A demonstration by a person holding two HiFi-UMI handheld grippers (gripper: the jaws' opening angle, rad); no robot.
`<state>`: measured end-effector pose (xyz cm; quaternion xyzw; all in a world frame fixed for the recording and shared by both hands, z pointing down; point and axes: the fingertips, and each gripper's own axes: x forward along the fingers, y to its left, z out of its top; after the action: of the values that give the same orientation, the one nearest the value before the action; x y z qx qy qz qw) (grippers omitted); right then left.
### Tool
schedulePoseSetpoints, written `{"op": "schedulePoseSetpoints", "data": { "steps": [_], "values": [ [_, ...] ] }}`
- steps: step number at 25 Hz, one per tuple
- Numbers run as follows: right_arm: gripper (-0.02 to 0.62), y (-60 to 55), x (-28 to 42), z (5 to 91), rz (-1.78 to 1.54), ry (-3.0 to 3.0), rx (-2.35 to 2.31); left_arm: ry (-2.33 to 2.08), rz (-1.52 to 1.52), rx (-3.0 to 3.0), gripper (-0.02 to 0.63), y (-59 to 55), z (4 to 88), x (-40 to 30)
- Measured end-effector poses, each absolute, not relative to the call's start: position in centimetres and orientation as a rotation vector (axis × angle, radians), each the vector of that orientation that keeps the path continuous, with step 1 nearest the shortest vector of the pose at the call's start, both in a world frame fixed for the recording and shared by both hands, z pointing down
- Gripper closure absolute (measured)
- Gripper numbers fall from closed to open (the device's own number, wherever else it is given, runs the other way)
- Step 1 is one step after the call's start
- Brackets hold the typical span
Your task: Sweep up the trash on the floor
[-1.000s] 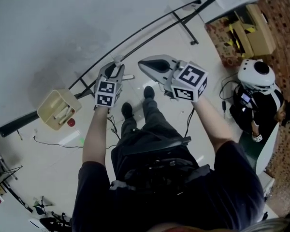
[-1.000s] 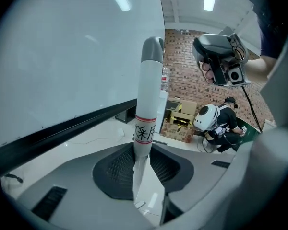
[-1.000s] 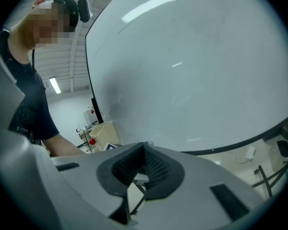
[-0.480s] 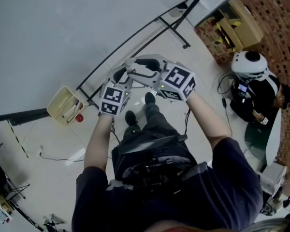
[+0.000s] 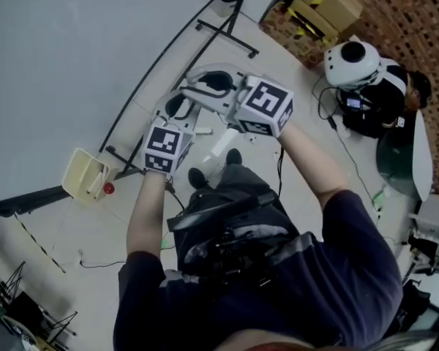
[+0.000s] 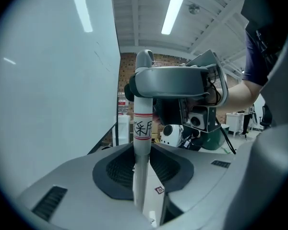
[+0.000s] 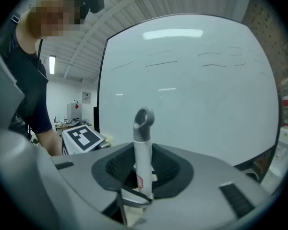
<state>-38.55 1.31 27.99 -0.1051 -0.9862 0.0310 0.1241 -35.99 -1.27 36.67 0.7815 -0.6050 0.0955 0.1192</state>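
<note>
A white broom handle (image 6: 142, 143) with a red-striped label and a grey loop cap (image 7: 144, 119) stands upright between both grippers. My left gripper (image 5: 177, 108) is shut on it lower down. My right gripper (image 5: 205, 86) sits just above, under the cap; its jaws have just been closing with the handle between them, and the pads look pressed on it. In the head view a short piece of the handle (image 5: 223, 143) shows below the grippers; the broom's head is hidden. A beige dustpan (image 5: 84, 175) lies on the floor at the left, with a small red object (image 5: 109, 189) beside it.
A large whiteboard on a black frame (image 5: 172, 46) stands ahead. A white helmet-like object (image 5: 351, 61) and cardboard boxes (image 5: 318, 6) lie at the upper right. A cable (image 5: 102, 263) runs over the floor at the lower left. The person's feet (image 5: 197, 175) are under the grippers.
Both grippers have risen and come together. The right one, shut and apart from the handle a second ago, now sits on the handle above the left one.
</note>
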Motion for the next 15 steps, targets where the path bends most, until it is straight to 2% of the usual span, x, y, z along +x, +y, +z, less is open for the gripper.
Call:
{"op": "schedulePoseSetpoints", "data": {
  "steps": [7,15],
  "values": [
    [0.476,-3.9,-31.0,28.0,0.17,-2.863,-0.255,-1.588,0.379,2.436,0.512,-5.9,36.6,-28.5],
    [0.474,-13.1,-19.1,29.0,0.224,-2.884,-0.168,-1.511,0.543,2.525,0.512,-14.9,38.0,-17.1]
  ]
}}
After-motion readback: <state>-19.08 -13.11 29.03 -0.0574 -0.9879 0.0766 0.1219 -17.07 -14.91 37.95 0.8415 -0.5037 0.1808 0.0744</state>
